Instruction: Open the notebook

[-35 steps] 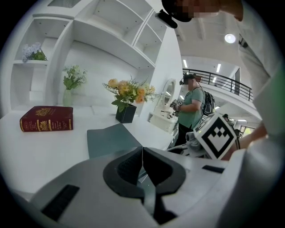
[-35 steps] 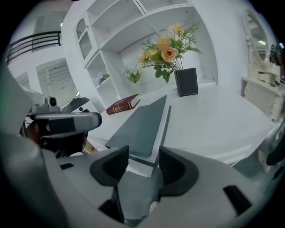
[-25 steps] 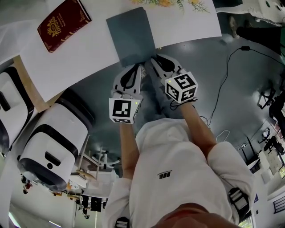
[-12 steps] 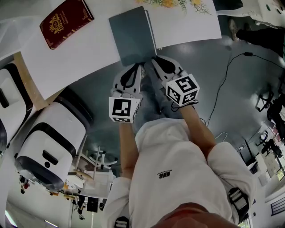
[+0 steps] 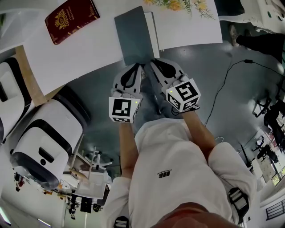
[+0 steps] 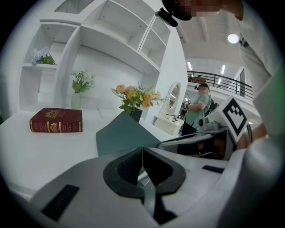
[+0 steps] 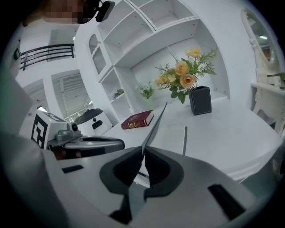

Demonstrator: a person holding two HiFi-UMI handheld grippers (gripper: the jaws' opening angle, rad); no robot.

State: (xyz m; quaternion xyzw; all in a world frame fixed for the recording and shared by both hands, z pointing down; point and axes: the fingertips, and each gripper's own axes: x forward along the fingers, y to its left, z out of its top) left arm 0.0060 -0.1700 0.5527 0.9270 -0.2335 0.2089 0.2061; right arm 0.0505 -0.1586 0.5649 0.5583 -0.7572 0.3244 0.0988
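The grey-green notebook (image 5: 136,38) lies on the white desk (image 5: 80,53) with its long axis running away from the person. Its near short end sits at the desk's edge and its far end points toward the flowers (image 5: 178,5), leaning slightly left in the head view.

Compared with a second ago, a wider strip of white page shows along its right side. The marker cube on the right tongs (image 5: 156,62) has also rolled over a little.

Those tongs have just closed on the near edge of the cover (image 7: 156,122) and now pinch it. From their own view the cover stands up edge-on as a thin tilted sheet.

The left tongs (image 5: 133,67) sit just beside them at the same near end, pressed together. I cannot make out anything caught between them. The raised cover slopes up just beyond their tips.

A red book (image 5: 72,20) lies well apart to the left.
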